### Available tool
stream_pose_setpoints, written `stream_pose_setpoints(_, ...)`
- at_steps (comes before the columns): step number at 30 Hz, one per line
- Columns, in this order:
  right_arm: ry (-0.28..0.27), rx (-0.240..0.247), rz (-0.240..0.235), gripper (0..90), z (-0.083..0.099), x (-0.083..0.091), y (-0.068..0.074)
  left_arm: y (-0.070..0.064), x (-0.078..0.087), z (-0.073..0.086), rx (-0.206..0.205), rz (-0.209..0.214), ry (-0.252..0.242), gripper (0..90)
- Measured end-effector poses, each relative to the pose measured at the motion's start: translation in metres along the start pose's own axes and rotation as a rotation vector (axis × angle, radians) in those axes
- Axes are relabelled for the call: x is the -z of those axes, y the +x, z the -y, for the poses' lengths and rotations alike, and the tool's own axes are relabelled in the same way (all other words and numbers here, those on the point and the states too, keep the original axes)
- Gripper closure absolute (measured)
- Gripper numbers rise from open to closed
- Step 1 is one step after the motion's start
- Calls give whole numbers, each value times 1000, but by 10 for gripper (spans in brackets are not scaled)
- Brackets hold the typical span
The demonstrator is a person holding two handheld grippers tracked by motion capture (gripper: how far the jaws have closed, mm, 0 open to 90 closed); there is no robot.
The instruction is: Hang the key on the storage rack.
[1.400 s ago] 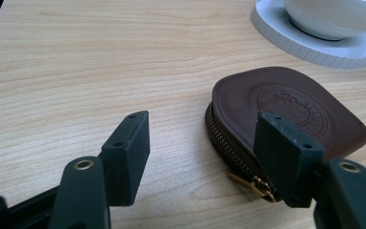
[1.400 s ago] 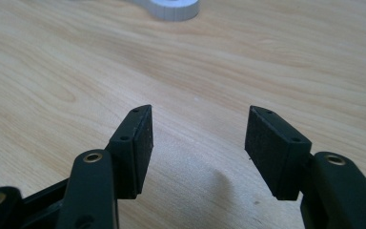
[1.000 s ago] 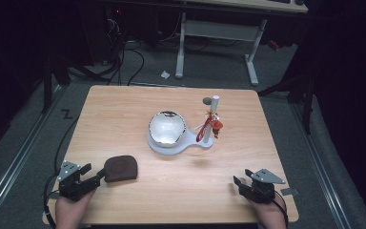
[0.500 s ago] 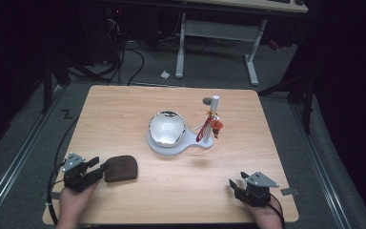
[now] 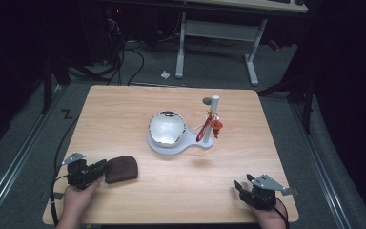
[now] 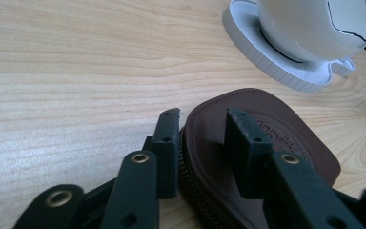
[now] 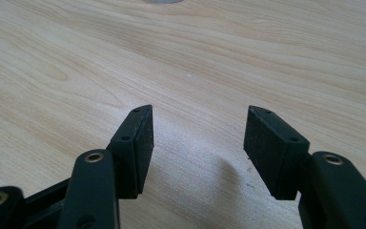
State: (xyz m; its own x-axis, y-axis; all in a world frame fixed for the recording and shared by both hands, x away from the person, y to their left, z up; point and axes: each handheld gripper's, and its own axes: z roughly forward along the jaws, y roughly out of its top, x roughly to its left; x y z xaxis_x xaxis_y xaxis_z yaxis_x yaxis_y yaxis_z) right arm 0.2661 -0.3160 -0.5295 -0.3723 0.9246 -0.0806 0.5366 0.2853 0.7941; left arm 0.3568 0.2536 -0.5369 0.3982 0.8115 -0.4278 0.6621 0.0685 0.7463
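Table (image 5: 124, 119) first: pale wood, with a white stand (image 5: 171, 143) near its middle carrying a shiny silver-lined bowl (image 5: 167, 128) and a white post (image 5: 213, 117) hung with red trinkets (image 5: 209, 129). Well apart from that, toward the person's near left corner, lies the brown leather pouch (image 5: 120, 168), flat on the wood.

Left gripper (image 5: 100, 168) is at the pouch's left end. In the left gripper view its jaws stand narrowly apart, one outside the zippered rim and one over the top face of the pouch (image 6: 267, 129), so the edge sits between them but is not yet pinched, as far as I can judge. To grasp well, I would slide a little deeper so the pads take more than the bare rim, keep the lower jaw skimming the table, then close firmly and lift level, since soft leather may sag or slip from a shallow bite.

Right gripper (image 5: 241, 187) rests near the right front edge, jaws spread wide over bare wood in its own view, holding nothing.

Pouch itself: dark brown, rounded oval outline, stitched border, zip along the edge, a faint embossed stamp on top.
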Motion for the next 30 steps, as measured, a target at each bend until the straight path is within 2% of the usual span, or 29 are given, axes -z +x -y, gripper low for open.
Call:
stream_pose_setpoints(2, -1, 6, -1, 439, 0, 0, 1, 1, 1, 1, 12, 15, 3, 680)
stream_pose_setpoints(4, -3, 8, -3, 439, 0, 0, 1, -1, 1, 2, 1, 7, -2, 704)
stream_pose_setpoints(7, -4, 5, -2, 439, -1, 0, 1, -4, 1, 4, -15, -4, -4, 727)
stream_pose_setpoints(8, -5, 4, -1, 439, -1, 0, 1, -5, 2, 4, -31, -21, -10, 740)
stream_pose_setpoints(9, -7, 5, -2, 439, -2, 0, 1, -6, 2, 5, -37, -25, -8, 817)
stream_pose_setpoints(11, -11, 10, 0, 439, -2, 1, 1, -7, 2, 6, -57, -11, -2, 852)
stream_pose_setpoints(13, -15, 12, -1, 439, -3, 1, 1, -10, 2, 6, -79, -24, -3, 864)
stream_pose_setpoints(15, -16, 14, -3, 440, -3, 1, 1, -11, 3, 5, -78, -23, -7, 867)
stream_pose_setpoints(19, -22, 21, -3, 440, -3, 2, 0, -20, 8, 3, -121, -25, -57, 869)
stream_pose_setpoints(21, -26, 18, -1, 440, -3, 3, -1, -27, 14, 2, -157, -29, -106, 868)
stream_pose_setpoints(24, -29, 16, -1, 441, -3, 4, -3, -36, 21, 0, -204, -39, -149, 868)
stream_pose_setpoints(30, -31, 12, -2, 442, -3, 4, -4, -45, 28, -2, -234, -34, -194, 870)
